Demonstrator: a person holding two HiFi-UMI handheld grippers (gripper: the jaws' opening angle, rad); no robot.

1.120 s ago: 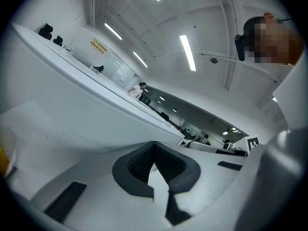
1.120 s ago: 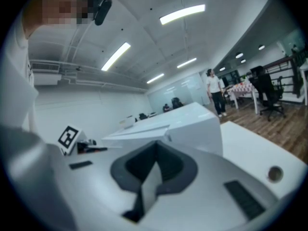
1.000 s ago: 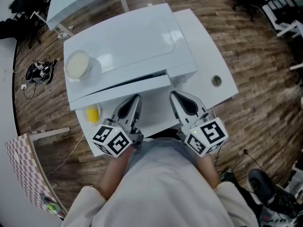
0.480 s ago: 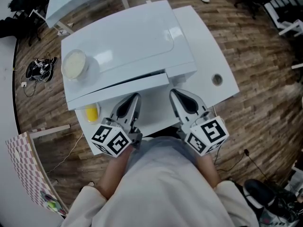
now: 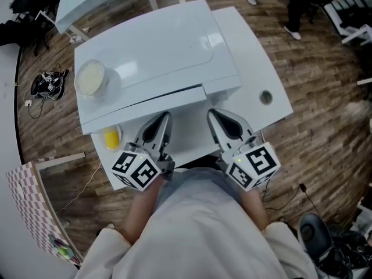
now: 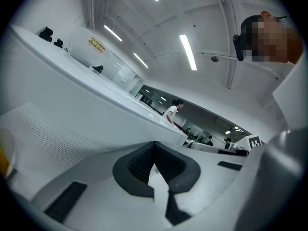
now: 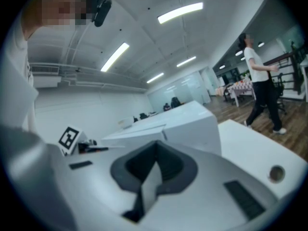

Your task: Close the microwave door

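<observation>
Wood floor (image 5: 325, 97) surrounds the white counter (image 5: 256, 74) carrying the microwave (image 5: 151, 51). Its door (image 5: 145, 106) faces the person and looks flush, or nearly so. The left claw (image 5: 165, 117) and right claw (image 5: 211, 114) hang just before it, both pinched together and empty. Probably only a last press or check remains.

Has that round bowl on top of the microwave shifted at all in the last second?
No. The round bowl sits at the same left front corner of the microwave top as before; only the camera view shifted slightly.
</observation>
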